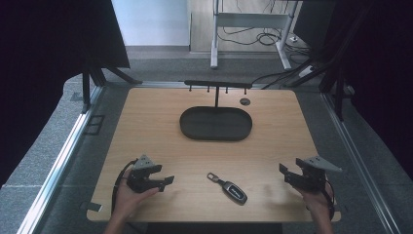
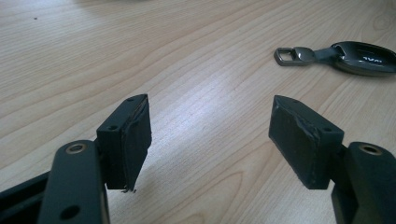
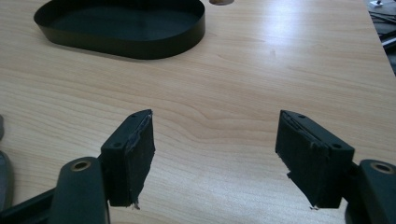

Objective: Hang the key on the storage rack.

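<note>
A car key [image 1: 233, 188] lies flat on the wooden table [image 1: 146, 126], near the front edge and between the two hands. Its dark oval body points toward the front right, and its metal loop [image 1: 213, 176] points back and to the left.

The left tool [image 1: 164, 182] rests low over the table at the front left, held in a hand [image 1: 127, 195] that comes in from the bottom edge. It aims toward the key, which lies near but apart from it. In the left gripper view its two black pads [image 2: 135, 140] stand wide apart with only bare wood between them, and the key [image 2: 362, 58] sits ahead at the upper right.

The right tool [image 1: 287, 173] sits at the front right, well apart from the key. In the right gripper view its pads [image 3: 137, 156] are also spread wide with nothing between them.

Farther back, near the middle of the table, stands a black oval tray [image 1: 216, 134]. A thin post rises behind it and carries a dark bar with small hooks [image 1: 217, 84]. In the right gripper view the tray [image 3: 140, 44] lies ahead at the upper left.
</note>
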A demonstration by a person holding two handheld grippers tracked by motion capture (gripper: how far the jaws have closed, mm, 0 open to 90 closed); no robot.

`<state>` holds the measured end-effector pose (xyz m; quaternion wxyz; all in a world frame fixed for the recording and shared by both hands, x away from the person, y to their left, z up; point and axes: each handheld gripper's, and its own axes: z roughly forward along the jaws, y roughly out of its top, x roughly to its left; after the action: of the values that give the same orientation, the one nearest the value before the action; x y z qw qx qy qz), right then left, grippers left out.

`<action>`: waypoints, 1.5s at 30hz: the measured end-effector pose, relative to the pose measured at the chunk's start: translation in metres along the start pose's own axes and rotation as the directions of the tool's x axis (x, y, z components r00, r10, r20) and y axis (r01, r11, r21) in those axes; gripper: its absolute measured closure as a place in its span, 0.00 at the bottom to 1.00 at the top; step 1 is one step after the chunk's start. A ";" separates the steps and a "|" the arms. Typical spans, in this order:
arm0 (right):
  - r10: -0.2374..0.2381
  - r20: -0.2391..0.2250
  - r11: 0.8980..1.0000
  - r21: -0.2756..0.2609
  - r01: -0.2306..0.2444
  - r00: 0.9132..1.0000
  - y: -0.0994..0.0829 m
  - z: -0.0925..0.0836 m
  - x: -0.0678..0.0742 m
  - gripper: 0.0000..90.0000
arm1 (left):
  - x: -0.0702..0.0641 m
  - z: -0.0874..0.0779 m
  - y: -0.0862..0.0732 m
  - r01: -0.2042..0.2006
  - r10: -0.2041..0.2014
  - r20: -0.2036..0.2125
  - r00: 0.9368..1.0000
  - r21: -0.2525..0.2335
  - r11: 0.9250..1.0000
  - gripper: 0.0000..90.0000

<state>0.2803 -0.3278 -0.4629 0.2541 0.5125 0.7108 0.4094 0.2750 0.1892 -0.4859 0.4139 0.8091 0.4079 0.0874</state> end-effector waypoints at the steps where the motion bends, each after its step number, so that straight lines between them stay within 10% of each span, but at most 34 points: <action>1: -0.002 0.000 1.000 -0.009 0.002 1.000 0.000 0.000 0.000 0.33 | -0.001 0.000 0.000 -0.009 0.009 0.008 1.000 -0.001 1.000 0.34; 30: -0.057 -0.053 0.998 -0.003 0.057 0.997 0.022 -0.013 0.011 0.40 | 0.002 -0.002 -0.001 0.002 -0.002 0.000 1.000 -0.001 1.000 0.34; 45: -0.170 -0.175 0.980 0.070 0.184 0.970 0.054 -0.005 0.036 0.49 | -0.006 -0.005 0.003 -0.018 0.019 0.014 1.000 -0.032 0.999 0.34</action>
<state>0.2923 -0.2885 -0.4130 0.2067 0.4211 0.7894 0.3961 0.2703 0.1867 -0.4790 0.4287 0.8067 0.3962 0.0921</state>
